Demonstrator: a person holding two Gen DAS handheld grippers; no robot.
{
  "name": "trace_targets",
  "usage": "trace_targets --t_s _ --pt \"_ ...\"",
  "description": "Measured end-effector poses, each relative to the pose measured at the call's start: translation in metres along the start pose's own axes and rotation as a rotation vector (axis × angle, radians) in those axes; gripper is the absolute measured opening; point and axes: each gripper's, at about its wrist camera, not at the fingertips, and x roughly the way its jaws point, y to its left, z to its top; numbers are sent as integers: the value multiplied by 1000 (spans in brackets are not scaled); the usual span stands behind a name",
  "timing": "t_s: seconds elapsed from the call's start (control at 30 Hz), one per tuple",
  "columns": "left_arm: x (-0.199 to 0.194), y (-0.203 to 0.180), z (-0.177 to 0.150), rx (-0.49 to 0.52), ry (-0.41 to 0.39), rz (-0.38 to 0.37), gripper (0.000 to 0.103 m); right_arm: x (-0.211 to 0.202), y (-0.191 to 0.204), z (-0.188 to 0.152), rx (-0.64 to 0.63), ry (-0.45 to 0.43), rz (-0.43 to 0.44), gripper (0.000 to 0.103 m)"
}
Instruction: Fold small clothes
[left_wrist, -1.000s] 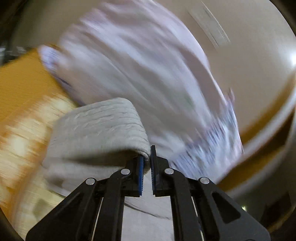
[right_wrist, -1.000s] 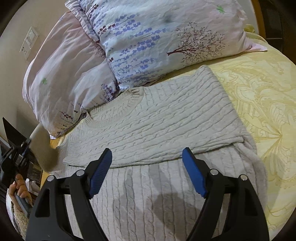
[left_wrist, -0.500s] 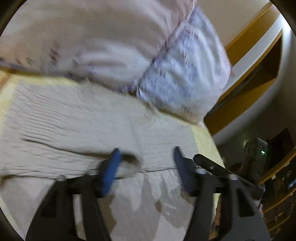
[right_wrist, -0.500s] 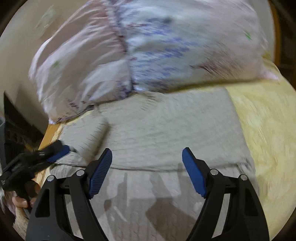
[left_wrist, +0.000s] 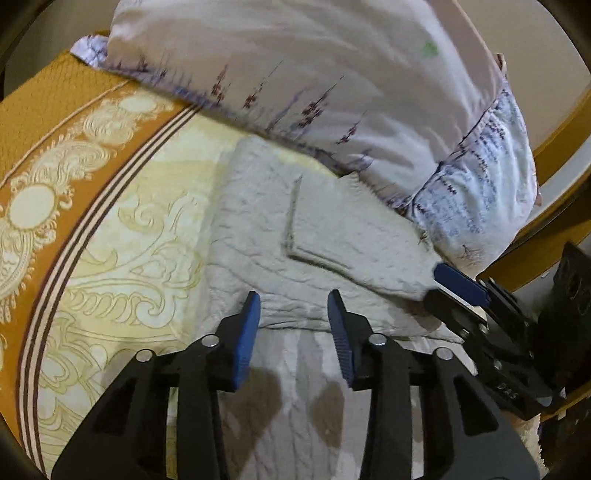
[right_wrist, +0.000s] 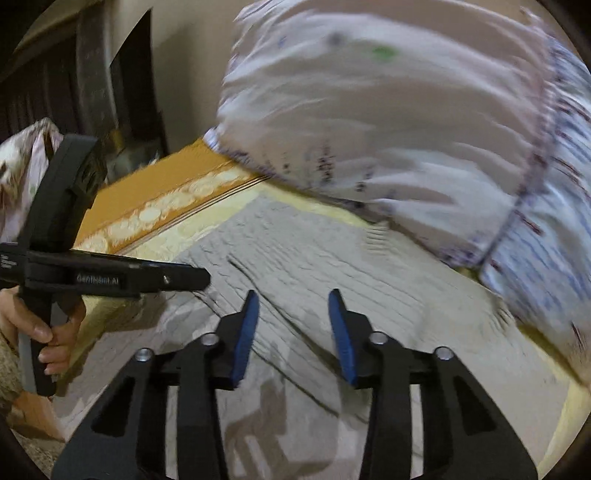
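Note:
A grey cable-knit sweater (left_wrist: 258, 236) lies flat on the bed, one sleeve (left_wrist: 354, 236) folded across its body. My left gripper (left_wrist: 294, 299) hovers over the sweater's folded edge. Its jaws are closing with a gap left, and the pads press on nothing. In the right wrist view the left gripper (right_wrist: 203, 277) comes in from the left, held by a hand (right_wrist: 48, 332). My right gripper (right_wrist: 293, 299) hangs over the sweater (right_wrist: 332, 266), its jaws also closing and nothing pinched between them. In the left wrist view the right gripper (left_wrist: 458, 284) sits by the sleeve's near end.
Two floral pillows (left_wrist: 332, 92) lean at the head of the bed, overlapping the sweater's far edge. The yellow and orange patterned bedspread (left_wrist: 92, 221) stretches to the left. A wooden frame (left_wrist: 561, 122) and dark furniture stand at the right.
The left gripper let go of the sleeve, which now lies folded on the sweater, then sank with narrower jaws. The right gripper rolled and swung across the sweater, its jaws narrowing.

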Motion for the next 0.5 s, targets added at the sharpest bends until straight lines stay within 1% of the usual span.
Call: trace_targets --t_s 0.13,0.27,0.43,0.5 --pt "3 -1 -1 29 6 25 35 23 12 8 -36 42 15 34" --pt "6 1 -1 26 8 21 35 42 24 12 -85 69 19 34" --pt "6 3 -1 22 9 15 34 61 39 14 -151 83 -43 34" --pt "6 4 -1 17 9 12 34 66 38 16 -125 80 -55 23"
